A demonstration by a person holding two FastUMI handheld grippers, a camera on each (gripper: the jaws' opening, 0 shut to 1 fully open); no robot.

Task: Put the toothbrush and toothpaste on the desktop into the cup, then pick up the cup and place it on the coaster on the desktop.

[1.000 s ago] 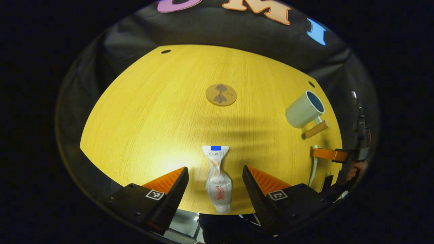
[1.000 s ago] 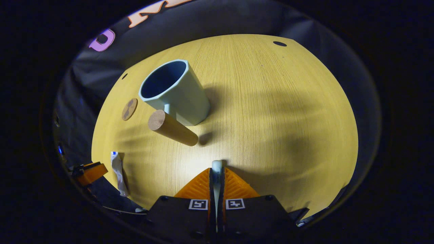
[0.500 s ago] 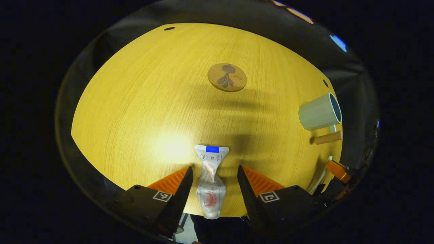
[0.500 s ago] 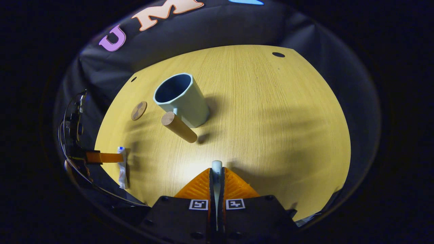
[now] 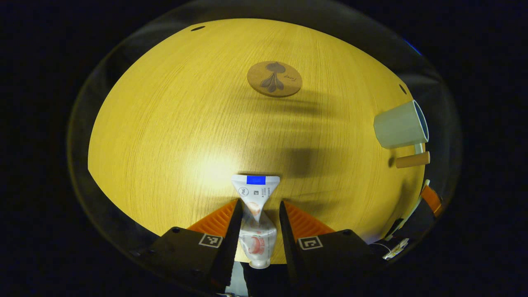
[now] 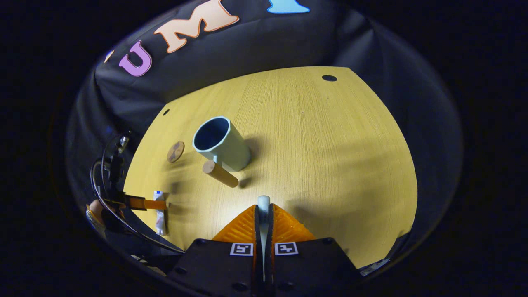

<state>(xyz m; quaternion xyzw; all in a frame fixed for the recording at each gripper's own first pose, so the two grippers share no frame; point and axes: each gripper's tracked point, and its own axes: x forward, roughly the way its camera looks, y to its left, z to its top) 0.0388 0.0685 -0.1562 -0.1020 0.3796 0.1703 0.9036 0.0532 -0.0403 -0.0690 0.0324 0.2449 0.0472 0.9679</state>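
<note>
Left gripper [image 5: 259, 214]: fingers narrowed around the toothpaste [image 5: 255, 220] on the desktop [image 5: 173, 123]; contact unclear, so squeeze mid-tube before lifting.
Right gripper [image 6: 263, 214]: clamped on the toothbrush [image 6: 263, 203].
Cup [image 6: 220, 142]: 11 o'clock in the right gripper view; coaster [image 6: 175, 151] just beyond, at 10.

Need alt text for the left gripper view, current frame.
The left gripper straddles a toothpaste tube lying on the yellow wooden desktop, its fingers close on either side. Farther off lies a round coaster; at the right edge stands a pale cup with a wooden handle.
</note>
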